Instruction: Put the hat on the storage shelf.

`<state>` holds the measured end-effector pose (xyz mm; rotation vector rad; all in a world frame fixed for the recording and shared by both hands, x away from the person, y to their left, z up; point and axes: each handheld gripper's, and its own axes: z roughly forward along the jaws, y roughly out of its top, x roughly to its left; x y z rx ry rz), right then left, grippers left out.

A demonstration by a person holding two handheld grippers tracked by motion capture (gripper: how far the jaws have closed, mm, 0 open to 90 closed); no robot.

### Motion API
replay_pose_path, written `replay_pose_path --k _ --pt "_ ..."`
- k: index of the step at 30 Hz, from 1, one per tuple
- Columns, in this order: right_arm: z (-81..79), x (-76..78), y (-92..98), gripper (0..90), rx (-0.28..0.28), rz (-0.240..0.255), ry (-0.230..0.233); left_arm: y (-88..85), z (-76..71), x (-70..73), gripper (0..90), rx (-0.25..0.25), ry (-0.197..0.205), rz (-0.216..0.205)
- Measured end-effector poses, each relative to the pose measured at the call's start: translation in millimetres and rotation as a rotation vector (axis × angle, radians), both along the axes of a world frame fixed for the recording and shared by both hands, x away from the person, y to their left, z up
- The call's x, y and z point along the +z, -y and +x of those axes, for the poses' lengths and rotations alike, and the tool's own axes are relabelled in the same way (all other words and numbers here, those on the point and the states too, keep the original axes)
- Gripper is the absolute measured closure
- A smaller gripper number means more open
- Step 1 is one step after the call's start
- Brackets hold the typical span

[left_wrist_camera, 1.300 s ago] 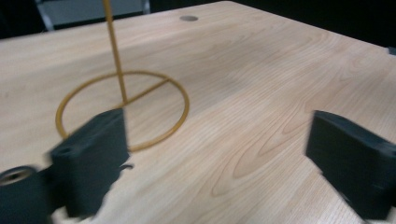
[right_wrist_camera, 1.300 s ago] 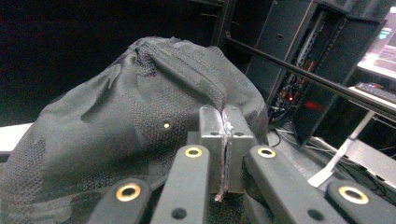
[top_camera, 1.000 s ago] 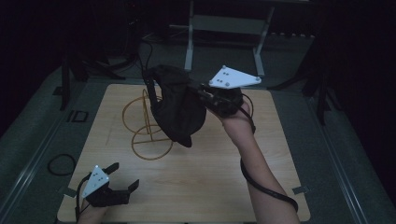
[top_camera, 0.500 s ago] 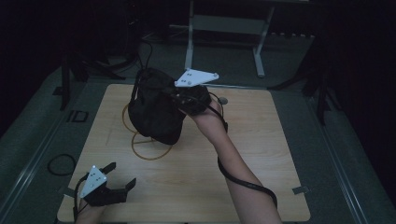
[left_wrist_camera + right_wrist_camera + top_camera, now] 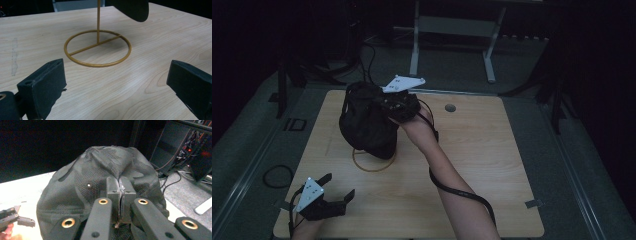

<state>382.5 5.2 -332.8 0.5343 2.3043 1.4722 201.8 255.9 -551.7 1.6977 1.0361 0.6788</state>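
Note:
A black mesh cap (image 5: pixel 362 127) hangs over the gold wire stand (image 5: pixel 374 167) at the back left of the wooden table (image 5: pixel 492 165). My right gripper (image 5: pixel 388 104) is shut on a fold of the cap's fabric; in the right gripper view its jaws press together (image 5: pixel 120 187) on the cap (image 5: pixel 82 185). The stand's ring base and upright rod (image 5: pixel 97 47) are in the left gripper view, with the cap's lower edge (image 5: pixel 132 8) above them. My left gripper (image 5: pixel 337 186) rests near the front left corner, open and holding nothing (image 5: pixel 117 67).
A cable trails from the right gripper along the forearm (image 5: pixel 457 185). A round grommet hole (image 5: pixel 450 107) sits at the table's back edge. Beyond the table stand a metal frame (image 5: pixel 452 30) and dark equipment. A cable loop (image 5: pixel 274 175) lies on the floor at the left.
My right gripper has carried the cap leftward and down, and it now covers the stand's upper part. The left gripper has stayed in place.

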Motion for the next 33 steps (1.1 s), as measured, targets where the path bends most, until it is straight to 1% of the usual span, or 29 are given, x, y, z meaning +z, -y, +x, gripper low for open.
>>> replay_pose_path --k 3,6,9,11,12,14,17,22,26,27,33 --pt "2.1 -3.1 -5.4 86.5 0.01 -0.006 -0.024 -0.9 0.2 -0.3 2.6 -0.002 -0.005 -0.009" --pt "1.8 -7.6 -10.9 84.4 0.019 -0.017 -0.026 -1.2 0.3 -0.9 2.6 -0.005 -0.01 -0.012" --pt "1.8 -11.8 -14.7 77.6 0.034 -0.014 -0.033 -1.1 0.5 -1.0 2.6 -0.007 -0.01 -0.009" --pt "2.6 -12.6 -16.1 72.0 0.06 0.008 -0.058 -1.0 0.8 -1.5 2.6 -0.011 -0.011 -0.013" --pt "2.1 -12.9 -18.0 69.0 0.066 0.011 -0.068 -1.0 0.8 -1.5 2.6 -0.011 -0.011 -0.013" --pt "0.8 -13.5 -20.3 66.1 0.059 0.0 -0.055 -0.4 0.8 -2.0 2.6 -0.015 -0.015 -0.012" --pt "1.6 -14.8 -20.9 64.3 0.057 -0.001 -0.061 0.6 0.5 -2.2 2.6 -0.021 -0.016 -0.012" --pt "0.7 -13.8 -19.8 57.2 0.057 -0.009 -0.055 1.1 0.4 -2.7 2.6 -0.024 -0.018 -0.016" --pt "-0.1 -13.7 -19.1 55.7 0.062 -0.016 -0.056 0.9 0.1 -2.6 2.6 -0.02 -0.018 -0.015" --pt "-0.1 -13.8 -18.8 55.1 0.065 -0.015 -0.061 0.7 0.1 -2.6 2.6 -0.02 -0.016 -0.018" --pt "-2.6 -13.2 -14.9 51.7 0.069 -0.008 -0.057 1.4 0.4 -3.0 2.6 -0.019 -0.017 -0.02"
